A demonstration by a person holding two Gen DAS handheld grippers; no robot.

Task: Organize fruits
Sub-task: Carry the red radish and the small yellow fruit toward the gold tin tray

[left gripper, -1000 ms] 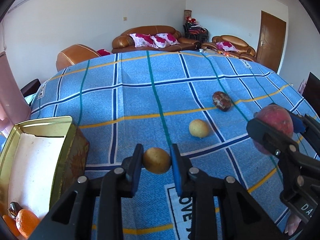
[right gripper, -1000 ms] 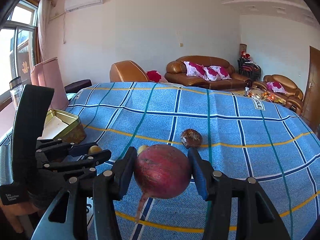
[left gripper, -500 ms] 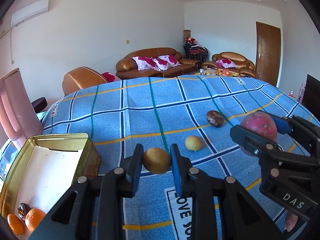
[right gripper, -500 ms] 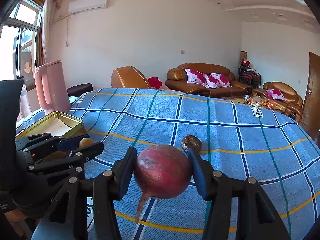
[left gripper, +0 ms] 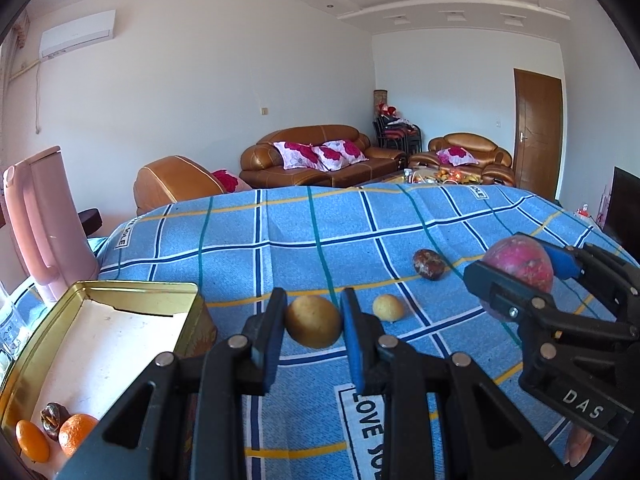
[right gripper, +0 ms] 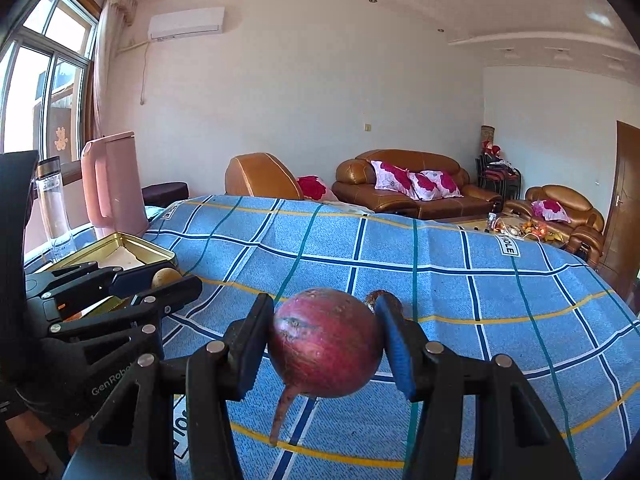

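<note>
In the left wrist view a yellow fruit (left gripper: 314, 322) is pinched by the left gripper (left gripper: 313, 326) above the blue checked cloth (left gripper: 320, 240), beside the gold tin (left gripper: 100, 292); in the right wrist view a red round fruit (right gripper: 325, 342) is clamped by the right gripper (right gripper: 325, 344), sofas (right gripper: 400, 184) noted behind.

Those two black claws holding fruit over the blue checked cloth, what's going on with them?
A person is sorting fruit with a hand-held claw in each hand. The left claw grips a small yellow-brown fruit, held up beside the open gold tin, which already holds two oranges and a dark brown item. The right claw grips a big red round fruit with a trailing stem. A small yellow fruit and a mottled dark red fruit lie on the blue checked cloth.
</note>
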